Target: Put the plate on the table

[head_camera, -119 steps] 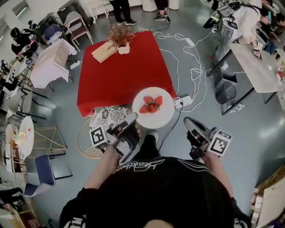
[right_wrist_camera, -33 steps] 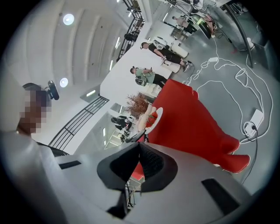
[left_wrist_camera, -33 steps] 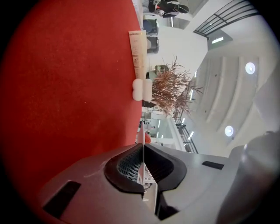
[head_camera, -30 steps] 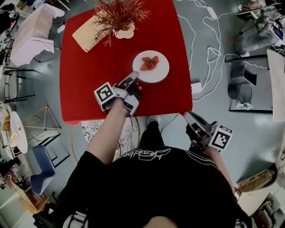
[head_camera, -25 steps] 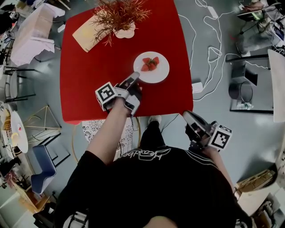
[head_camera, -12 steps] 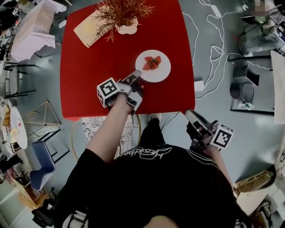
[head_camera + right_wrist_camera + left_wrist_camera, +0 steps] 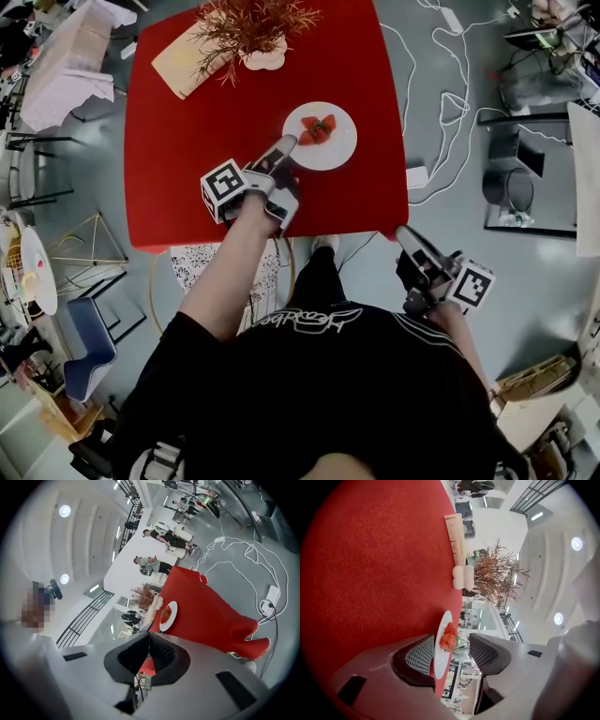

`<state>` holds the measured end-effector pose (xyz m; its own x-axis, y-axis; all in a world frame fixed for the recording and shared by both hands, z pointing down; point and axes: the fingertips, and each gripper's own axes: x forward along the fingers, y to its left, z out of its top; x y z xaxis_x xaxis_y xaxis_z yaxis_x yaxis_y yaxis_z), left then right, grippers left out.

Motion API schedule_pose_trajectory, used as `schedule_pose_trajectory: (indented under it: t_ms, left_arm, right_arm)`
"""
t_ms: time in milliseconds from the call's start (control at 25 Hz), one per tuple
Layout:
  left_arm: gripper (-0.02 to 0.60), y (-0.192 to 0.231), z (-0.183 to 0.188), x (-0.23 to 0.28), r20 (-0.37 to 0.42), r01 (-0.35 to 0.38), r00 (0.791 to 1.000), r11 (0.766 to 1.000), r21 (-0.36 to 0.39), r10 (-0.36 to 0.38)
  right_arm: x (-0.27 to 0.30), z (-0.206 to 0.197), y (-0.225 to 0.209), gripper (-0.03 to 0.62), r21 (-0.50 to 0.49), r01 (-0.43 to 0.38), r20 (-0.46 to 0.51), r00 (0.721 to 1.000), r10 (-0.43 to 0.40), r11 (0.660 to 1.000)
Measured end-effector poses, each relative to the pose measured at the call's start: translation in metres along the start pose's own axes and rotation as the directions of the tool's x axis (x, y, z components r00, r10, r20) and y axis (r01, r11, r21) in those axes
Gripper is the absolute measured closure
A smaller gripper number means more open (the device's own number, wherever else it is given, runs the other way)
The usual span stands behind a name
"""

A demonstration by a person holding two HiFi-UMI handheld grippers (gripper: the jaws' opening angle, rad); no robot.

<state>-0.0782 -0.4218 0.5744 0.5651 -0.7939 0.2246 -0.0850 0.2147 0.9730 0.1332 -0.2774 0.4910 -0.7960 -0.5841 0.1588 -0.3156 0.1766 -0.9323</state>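
A white plate (image 7: 320, 136) with red strawberries (image 7: 318, 129) lies flat on the red table (image 7: 206, 141), near its front right part. My left gripper (image 7: 286, 146) reaches in from the near side at the plate's near left rim. In the left gripper view its jaws are opening, and the plate (image 7: 440, 645) and strawberries (image 7: 447, 638) show edge-on in the gap of the left gripper (image 7: 447, 656), with space beside the rim. My right gripper (image 7: 406, 236) hangs over the floor, right of the table, shut on nothing. In the right gripper view the right gripper (image 7: 149, 643) points toward the distant plate (image 7: 168, 616).
A white vase with dry reddish twigs (image 7: 255, 28) and a tan board (image 7: 183, 64) sit at the table's far side. A patterned chair (image 7: 211, 267) stands under the near edge. Cables and a power strip (image 7: 415, 176) lie on the floor at right.
Some seconds ago the left gripper held the plate in the air off the table's near corner; now it lies on the table. Over the last second plate and both grippers barely shifted.
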Motion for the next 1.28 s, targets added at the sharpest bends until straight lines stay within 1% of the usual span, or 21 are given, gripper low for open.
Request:
schedule_pose_trajectory:
  t_ms: [160,240,280,320,400,520,640,760,840,920,1040,1120,1280]
  left_arm:
    - [0.341,-0.001,-0.001,0.0,-0.006,0.001,1.0,1.0,0.026,-0.001]
    - [0.337,-0.002,-0.004,0.001,-0.019,-0.01,1.0,0.997,0.075,0.012]
    - [0.335,-0.002,-0.005,0.001,-0.028,-0.018,0.999,0.993,0.114,0.022]
    - [0.329,-0.003,-0.006,0.002,-0.039,-0.027,0.999,0.987,0.16,0.034]
    - [0.325,-0.003,-0.009,0.003,-0.064,-0.047,0.996,0.964,0.26,0.066]
    - [0.324,-0.005,-0.015,0.004,-0.1,-0.06,0.989,0.918,0.393,0.107]
    - [0.313,-0.008,-0.022,0.004,-0.123,-0.065,0.982,0.86,0.505,0.146]
    - [0.313,-0.008,-0.028,0.002,-0.14,-0.07,0.972,0.802,0.594,0.189]
    - [0.313,-0.008,-0.032,0.001,-0.15,-0.07,0.964,0.753,0.654,0.219]
    - [0.313,-0.006,-0.036,0.0,-0.161,-0.067,0.952,0.691,0.72,0.26]
    - [0.313,0.0,-0.042,-0.004,-0.183,-0.06,0.922,0.593,0.803,0.341]
    - [0.313,0.004,-0.046,-0.006,-0.189,-0.05,0.903,0.531,0.846,0.387]
    - [0.313,0.006,-0.048,-0.009,-0.176,-0.024,0.881,0.414,0.91,0.439]
  right_arm:
    - [-0.003,0.003,0.0,0.586,0.002,0.0,0.015,1.0,0.0,1.0]
    - [-0.005,0.003,0.0,0.586,0.0,0.0,0.019,1.0,0.0,1.0]
    - [-0.006,0.004,0.0,0.586,0.0,0.0,0.021,1.0,0.0,1.0]
    - [-0.006,0.004,-0.001,0.586,0.0,0.0,0.022,1.0,0.0,1.0]
    - [-0.007,0.004,-0.002,0.586,0.001,0.001,0.022,1.0,-0.001,1.0]
    - [-0.009,0.003,-0.004,0.586,0.002,0.009,0.02,1.0,-0.009,1.0]
    - [-0.01,0.002,-0.003,0.586,0.003,0.01,0.018,1.0,-0.01,1.0]
    - [-0.01,0.002,-0.002,0.586,0.001,0.007,0.012,1.0,-0.007,1.0]
    - [-0.011,0.003,-0.002,0.586,0.0,0.007,0.011,1.0,-0.007,1.0]
    - [-0.012,0.004,-0.001,0.586,0.001,0.004,0.012,1.0,-0.004,1.0]
    - [-0.013,0.004,0.0,0.586,0.002,0.002,0.01,1.0,-0.002,1.0]
    - [-0.013,0.005,0.001,0.586,0.006,0.002,0.01,1.0,-0.002,1.0]
    - [-0.011,0.006,0.001,0.586,0.011,0.0,0.007,1.0,0.0,1.0]
